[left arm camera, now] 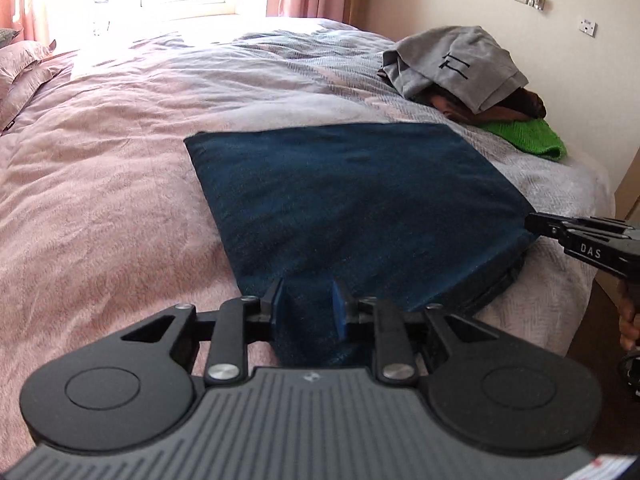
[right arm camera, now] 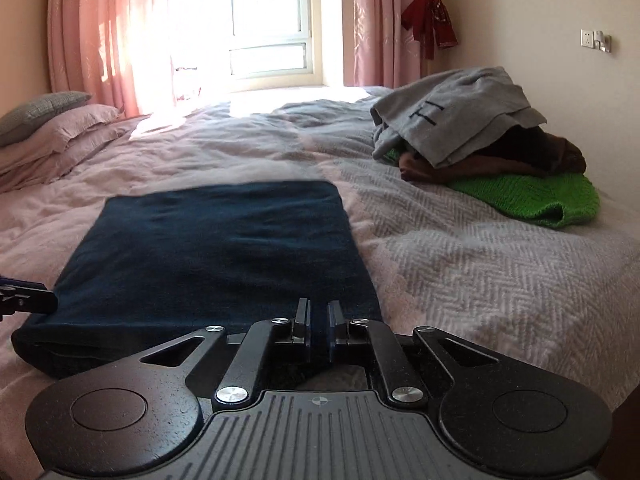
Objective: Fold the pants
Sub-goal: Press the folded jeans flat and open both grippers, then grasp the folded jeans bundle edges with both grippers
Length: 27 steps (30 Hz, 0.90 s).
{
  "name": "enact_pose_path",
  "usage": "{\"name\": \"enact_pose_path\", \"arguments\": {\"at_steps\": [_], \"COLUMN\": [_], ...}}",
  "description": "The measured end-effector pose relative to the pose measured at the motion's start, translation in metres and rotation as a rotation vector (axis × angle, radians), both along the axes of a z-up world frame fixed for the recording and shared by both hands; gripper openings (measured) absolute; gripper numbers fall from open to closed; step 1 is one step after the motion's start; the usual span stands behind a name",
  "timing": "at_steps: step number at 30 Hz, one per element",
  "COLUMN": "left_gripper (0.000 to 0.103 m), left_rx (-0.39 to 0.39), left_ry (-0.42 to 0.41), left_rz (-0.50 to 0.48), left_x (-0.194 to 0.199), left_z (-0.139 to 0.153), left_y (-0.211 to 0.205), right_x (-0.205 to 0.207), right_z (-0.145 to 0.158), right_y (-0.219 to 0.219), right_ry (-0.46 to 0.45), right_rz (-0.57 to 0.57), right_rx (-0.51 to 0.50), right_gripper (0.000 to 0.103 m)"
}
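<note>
Nearest the left wrist camera is the black left gripper (left arm camera: pixel 308 304), its blue-padded fingers apart with the near edge of the dark blue, thick-woven folded pants (left arm camera: pixel 352 208) lying between them; whether the pads pinch the cloth cannot be told; the right gripper (right arm camera: pixel 318 332), black likewise, has its fingers close together, apparently clamped on the same near edge, towards the pants' right corner; the pants lie flat as a rectangle near the foot edge of the bed (right arm camera: pixel 460 248), on its pink and grey herringbone bedding; in the far right corner of the bed sits a heap of other clothes: a grey garment (right arm camera: pixel 460 116) over a brown one (right arm camera: pixel 520 164) over a bright green knit (right arm camera: pixel 540 196); judging from here, the layers could slide apart if only the top one is gripped, and uneven lifting by the two grippers would skew the next fold; no containers are in view.
</note>
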<state>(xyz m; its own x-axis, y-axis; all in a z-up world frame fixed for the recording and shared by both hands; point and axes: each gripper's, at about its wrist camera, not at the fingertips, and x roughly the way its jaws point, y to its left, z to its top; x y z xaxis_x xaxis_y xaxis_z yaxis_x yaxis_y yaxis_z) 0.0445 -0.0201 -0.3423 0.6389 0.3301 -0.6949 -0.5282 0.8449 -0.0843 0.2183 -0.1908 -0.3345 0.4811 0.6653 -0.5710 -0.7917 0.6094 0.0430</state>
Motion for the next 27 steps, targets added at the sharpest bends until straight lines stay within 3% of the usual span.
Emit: {"name": "enact_pose_path", "arguments": {"at_steps": [4,8,10,12,14,19,27], "left_gripper": [0.023,0.024,0.026,0.033,0.037,0.048,0.052], "left_rx": [0.018,0.008,0.005,-0.010,-0.012,-0.012,-0.015], "left_ry": [0.026,0.031,0.041,0.052,0.063,0.080,0.082], "left_rz": [0.020,0.024,0.035,0.037,0.033,0.032,0.023], "left_x": [0.002,-0.010,-0.019,-0.027,-0.036,-0.055,-0.072], "left_z": [-0.001,0.018,0.024,0.028,0.033,0.040,0.043], "left_y": [-0.005,-0.012,-0.019,-0.025,-0.032,-0.049,-0.061], "right_x": [0.005,-0.018,-0.033,-0.051,-0.066,-0.093,-0.116], "right_z": [0.005,0.023,0.024,0.022,0.022,0.031,0.045], "right_y": [0.002,-0.001,-0.008,-0.017,-0.026,-0.038,-0.043], "right_ry": [0.066,0.053,0.080,0.123,0.148,0.191,0.163], "right_rz": [-0.044,-0.044,-0.040,-0.051,-0.063,-0.055,-0.034], "right_rx": [0.007,-0.049,-0.043,-0.018,0.016,0.041,0.047], "right_gripper": [0.003,0.008,0.020,0.044,0.051,0.054,0.055]}}
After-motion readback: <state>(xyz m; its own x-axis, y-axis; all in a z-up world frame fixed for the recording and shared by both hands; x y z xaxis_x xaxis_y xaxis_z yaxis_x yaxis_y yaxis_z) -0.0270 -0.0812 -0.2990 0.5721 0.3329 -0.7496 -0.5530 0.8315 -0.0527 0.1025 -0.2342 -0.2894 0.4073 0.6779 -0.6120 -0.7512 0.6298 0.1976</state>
